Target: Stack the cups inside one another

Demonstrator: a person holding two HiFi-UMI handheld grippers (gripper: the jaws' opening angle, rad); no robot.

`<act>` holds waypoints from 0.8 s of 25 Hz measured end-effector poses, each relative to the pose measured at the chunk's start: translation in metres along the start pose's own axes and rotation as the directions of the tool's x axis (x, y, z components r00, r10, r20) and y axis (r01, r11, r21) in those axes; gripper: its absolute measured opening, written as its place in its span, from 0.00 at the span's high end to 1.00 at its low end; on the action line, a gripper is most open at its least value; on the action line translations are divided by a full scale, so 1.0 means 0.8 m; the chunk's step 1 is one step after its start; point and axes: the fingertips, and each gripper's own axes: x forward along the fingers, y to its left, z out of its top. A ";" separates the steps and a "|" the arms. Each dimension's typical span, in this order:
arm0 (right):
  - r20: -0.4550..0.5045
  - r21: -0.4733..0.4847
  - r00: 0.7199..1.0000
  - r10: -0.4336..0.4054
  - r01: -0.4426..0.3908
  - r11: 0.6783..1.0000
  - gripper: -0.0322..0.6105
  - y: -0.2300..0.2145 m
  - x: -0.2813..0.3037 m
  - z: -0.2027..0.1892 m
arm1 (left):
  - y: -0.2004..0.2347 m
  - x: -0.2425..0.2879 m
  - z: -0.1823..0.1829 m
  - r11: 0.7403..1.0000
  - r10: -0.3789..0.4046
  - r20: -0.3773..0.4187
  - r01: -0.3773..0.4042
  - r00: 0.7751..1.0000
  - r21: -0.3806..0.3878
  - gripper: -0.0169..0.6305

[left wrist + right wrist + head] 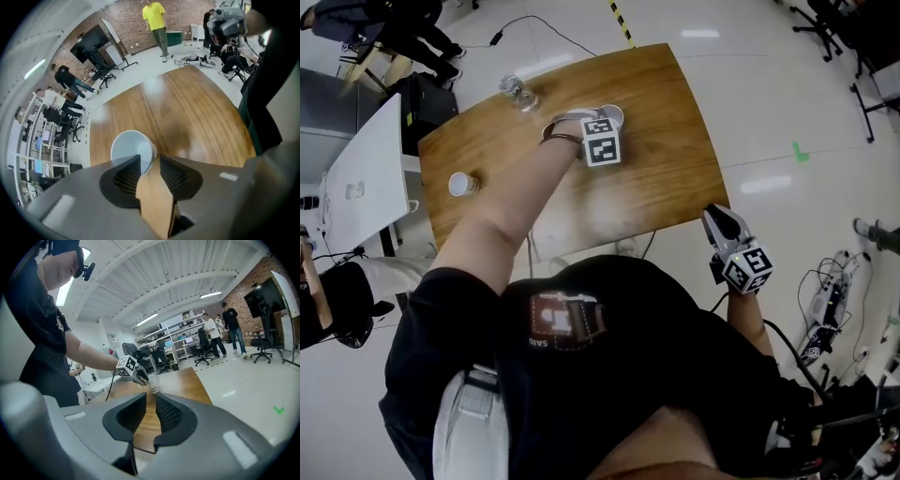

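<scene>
Closest to the head camera, a black shirt point(609, 375). Holds the right gripper point(150, 401) just off the near right corner of the wooden table point(666, 159), with its jaws a little apart and gripping nothing, only the table edge visible through the gap. Reaches the bare left arm point(516, 211) forward over the table and points the left gripper point(150, 159) steeply down over the far middle part. Has these jaws released as well, standing apart, with wood grain visible in the gap. Just beyond the tips, a white cup point(130, 146), upright on the table with its mouth toward the camera, partly covered by one jaw; not possible to tell whether touched. In the right gripper view, seen right under the left gripper's tips. Farther left in the head view, near the table's left edge and well apart from the first, a second white cup point(462, 184), showing a round white top. Toward the far left corner, two clear cups point(518, 94) close together, too small to say whether nested. Beyond the table, a pale glossy floor point(769, 94), office chairs point(104, 77), a brick wall point(187, 11) and a person in a yellow shirt point(154, 18), standing.
</scene>
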 end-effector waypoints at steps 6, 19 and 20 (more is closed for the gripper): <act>-0.015 -0.020 0.999 0.031 -0.032 0.999 0.83 0.008 0.007 0.002 | -0.015 0.000 0.009 0.999 -0.047 -0.006 0.047 0.999 0.000 0.95; -0.086 -0.183 0.958 0.275 -0.286 0.940 0.83 0.151 0.147 0.068 | -0.050 -0.239 -0.159 0.945 0.119 0.166 -0.060 0.979 -0.321 0.95; -0.097 -0.200 0.948 0.304 -0.318 0.927 0.83 0.174 0.164 0.074 | -0.058 -0.258 -0.198 0.931 0.133 0.140 -0.076 0.981 -0.356 0.95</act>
